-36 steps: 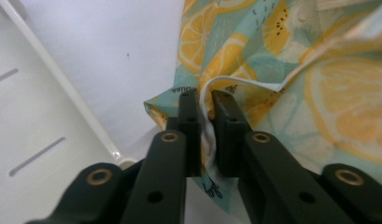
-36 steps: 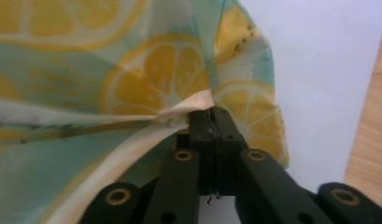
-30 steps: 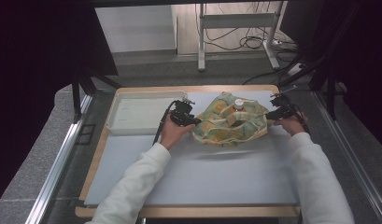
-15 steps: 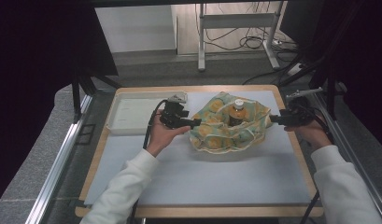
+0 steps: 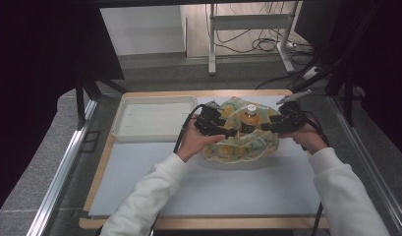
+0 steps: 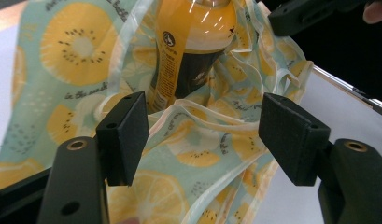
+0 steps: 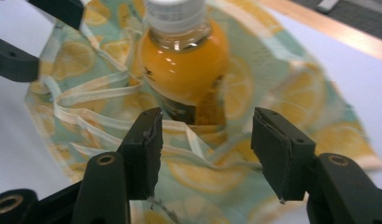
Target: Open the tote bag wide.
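Both claws have closed in since half a second ago: left claw (image 5: 227,131) at the bag's (image 5: 243,145) 9 o'clock, right claw (image 5: 268,127) at 3. Jaws wide apart, gripping nothing. Bottle (image 5: 249,118) stands inside the bag, table (image 5: 208,191) centre-far. Probably regrasping the rim.

Glossy clear plastic bottle (image 7: 184,60), thin lemon-print cloth (image 6: 198,154) with slight sheen, matt black plastic jaws, wood-edged matt white surface (image 5: 238,187).
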Demonstrator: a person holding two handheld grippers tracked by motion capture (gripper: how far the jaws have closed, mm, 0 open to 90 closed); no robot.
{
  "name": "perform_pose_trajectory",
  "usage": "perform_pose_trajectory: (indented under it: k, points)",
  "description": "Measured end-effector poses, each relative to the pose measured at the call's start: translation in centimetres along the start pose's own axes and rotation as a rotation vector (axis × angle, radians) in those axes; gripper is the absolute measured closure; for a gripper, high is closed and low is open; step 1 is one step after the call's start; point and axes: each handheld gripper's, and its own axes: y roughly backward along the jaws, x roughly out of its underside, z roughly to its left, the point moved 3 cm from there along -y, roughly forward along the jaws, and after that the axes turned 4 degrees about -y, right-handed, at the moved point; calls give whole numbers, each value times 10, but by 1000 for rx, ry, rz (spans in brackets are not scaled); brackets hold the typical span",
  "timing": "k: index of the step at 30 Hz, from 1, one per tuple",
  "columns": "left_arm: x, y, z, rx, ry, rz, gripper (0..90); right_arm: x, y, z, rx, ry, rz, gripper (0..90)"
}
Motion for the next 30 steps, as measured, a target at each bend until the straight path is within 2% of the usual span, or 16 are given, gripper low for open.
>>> perform_pose_trajectory:
  k: [1,7,9,17,19,21,25,27,30]
  points:
    - [1,-1,0,-1,1,-2,336,1,-4,1,-22,4,22,429]
    - [12,2,9,-12,23,14,338,8,-6,5,-80,9,43,430]
    - [15,4,11,-9,33,13,339,9,-6,6,-81,12,48,430]
    - [21,11,15,-7,43,14,339,13,-17,16,-94,65,130,431]
    - [23,11,16,-10,45,15,339,16,-24,20,-84,99,162,436]
    - [24,12,18,-11,38,28,339,17,-26,21,-83,108,171,437]
    - [27,12,19,-12,55,26,339,20,-32,23,-80,142,196,440]
    - [29,12,20,-12,58,26,339,20,-32,23,-68,152,195,440]
    - [30,11,22,-10,65,30,340,14,-27,22,-68,146,151,440]
